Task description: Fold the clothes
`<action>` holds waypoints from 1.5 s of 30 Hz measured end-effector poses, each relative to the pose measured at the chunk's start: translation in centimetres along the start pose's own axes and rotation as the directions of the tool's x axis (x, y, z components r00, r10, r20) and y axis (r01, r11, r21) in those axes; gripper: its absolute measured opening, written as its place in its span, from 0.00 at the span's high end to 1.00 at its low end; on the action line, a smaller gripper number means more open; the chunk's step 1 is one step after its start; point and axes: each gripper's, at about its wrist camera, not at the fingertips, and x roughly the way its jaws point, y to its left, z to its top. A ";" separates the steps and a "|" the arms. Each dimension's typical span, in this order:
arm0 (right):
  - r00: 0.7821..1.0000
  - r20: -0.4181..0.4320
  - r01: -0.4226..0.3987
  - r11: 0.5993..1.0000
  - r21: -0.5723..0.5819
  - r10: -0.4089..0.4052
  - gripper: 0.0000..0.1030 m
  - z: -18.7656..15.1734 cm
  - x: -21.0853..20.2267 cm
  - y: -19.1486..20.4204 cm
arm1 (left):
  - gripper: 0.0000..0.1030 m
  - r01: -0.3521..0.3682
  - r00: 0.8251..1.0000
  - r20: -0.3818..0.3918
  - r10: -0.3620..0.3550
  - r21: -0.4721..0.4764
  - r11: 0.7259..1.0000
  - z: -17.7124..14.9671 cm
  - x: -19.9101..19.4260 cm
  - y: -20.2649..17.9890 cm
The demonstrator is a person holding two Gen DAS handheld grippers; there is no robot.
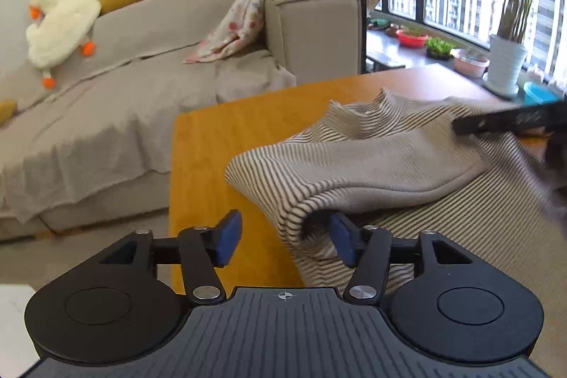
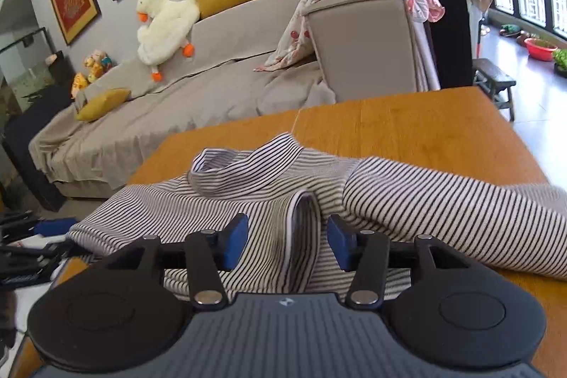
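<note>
Soft ribbed striped turtleneck (image 2: 269, 186) rumpled on smooth wooden table (image 2: 425, 130), both grippers (image 1: 285, 238) (image 2: 287, 241) wide open, empty, bare wood w/ room beyond collar.

My left tongs (image 1: 285, 241) sit low in the frame, level, their blue-padded black fingers spread wide apart with nothing pinched between them. The left pad (image 1: 228, 238) shows whole; the right one is partly tucked under cloth. My right tongs (image 2: 287, 241) hang the same way at the bottom centre of their view, blue pads (image 2: 236, 241) parted wide, gripping nothing.
</note>
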 end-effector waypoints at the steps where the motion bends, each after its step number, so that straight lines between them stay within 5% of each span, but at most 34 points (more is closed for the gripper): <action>1: 1.000 -0.018 -0.001 1.000 -0.002 0.001 0.53 0.0 0.6 0.1 | 0.35 0.025 1.000 0.016 -0.025 -0.033 0.999 0.2 -0.3 0.1; 6: 0.999 -0.039 -0.024 0.995 -0.102 0.020 0.96 0.7 2.0 2.6 | 0.22 0.141 0.987 0.089 -0.130 -0.130 0.981 1.6 -0.6 -0.2; 7: 0.999 -0.018 -0.034 0.989 -0.142 0.032 0.96 1.3 1.6 3.5 | 0.20 0.156 0.985 0.098 -0.144 -0.135 0.978 1.9 -0.4 -0.4; 10: 0.995 0.095 -0.008 0.960 -0.282 0.036 0.96 3.5 -0.5 5.5 | 0.09 0.217 0.972 0.132 -0.196 -0.171 0.961 2.4 0.9 -1.0; 13: 0.995 0.097 0.038 0.950 -0.310 -0.008 0.96 4.0 -0.1 4.7 | 0.08 0.266 0.964 0.094 -0.250 -0.256 0.929 1.7 3.9 -1.1; 17: 0.994 -0.032 0.092 0.952 -0.291 -0.105 0.96 1.6 3.3 1.8 | 0.13 0.221 0.974 0.008 -0.225 -0.213 0.952 0.1 5.9 -1.2; 21: 0.998 -0.025 0.058 0.973 -0.223 -0.065 0.96 1.2 2.7 0.2 | 0.13 0.187 0.982 -0.011 -0.190 -0.148 0.971 -0.2 6.1 -1.6; 27: 0.993 0.105 0.078 0.970 -0.229 -0.054 0.63 2.7 -5.3 -3.4 | 0.11 0.176 0.984 -0.004 -0.178 -0.143 0.974 1.0 5.5 -2.8; 30: 0.971 0.128 0.232 0.930 -0.284 -0.203 0.62 2.0 -9.9 -7.6 | 0.11 0.200 0.980 0.025 -0.198 -0.145 0.969 1.8 4.8 -3.7; 35: 0.941 0.052 0.336 0.908 -0.252 -0.333 0.62 -1.3 -14.5 -13.5 | 0.10 0.253 0.967 0.047 -0.250 -0.095 0.963 2.8 4.4 -6.6; 40: 0.930 -0.050 0.343 0.907 -0.245 -0.365 0.62 -6.6 -15.8 -17.7 | 0.09 0.245 0.969 -0.016 -0.248 -0.096 0.965 2.3 5.7 -8.7; 45: 0.967 -0.073 0.231 0.960 -0.158 -0.244 0.62 -11.8 -15.8 -21.2 | 0.09 0.189 0.977 -0.064 -0.202 -0.172 0.967 2.6 5.8 -9.8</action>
